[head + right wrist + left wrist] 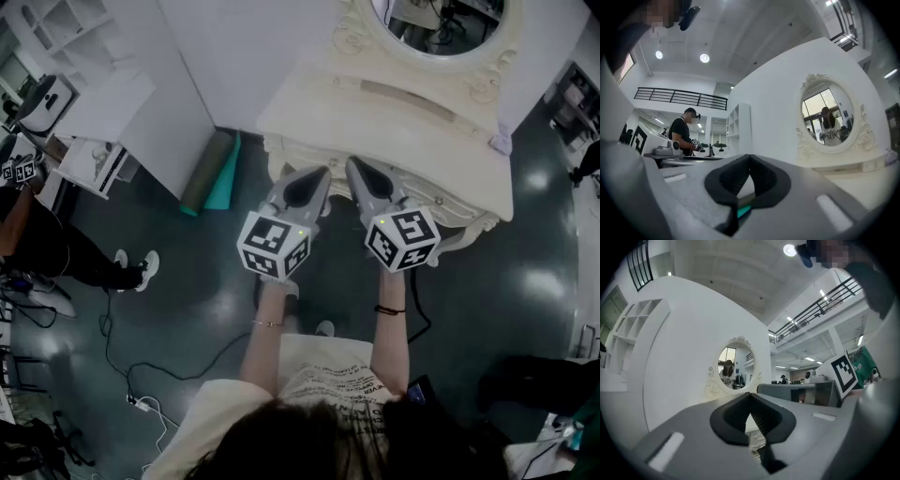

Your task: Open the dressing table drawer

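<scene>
Cream carved dressing table (412, 131) sat dead ahead, oval mirror (441, 19) at the back of its tabletop. The drawer was under the tabletop's front lip: the head view hid its face, and only a strip of carved front (756, 439) showed below the left jaws. No handle visible in any view. Left gripper (322, 173) and right gripper (354, 164) both had jaws pressed together with nothing between them, so nothing was grasped yet. Risks as I read them: closed jaws can't take a pull, so they'd need to spread first. With the handle out of sight the approach is half blind, and the tips could jab the carved trim or skid off it. Pulling off-centre or with one gripper only might rack the drawer and jam it. A hard yank could drag the whole table, or bring the drawer out too far. The two grippers sat close together, so a clash between them is possible when both go for the same spot. Pose: both forearms (265, 337) reached forward, roughly parallel, with marker cubes (272, 246) nearest the body. Both grippers were held level, tips aimed at the table's front edge just below the tabletop, and I couldn't tell whether they touched it
</scene>
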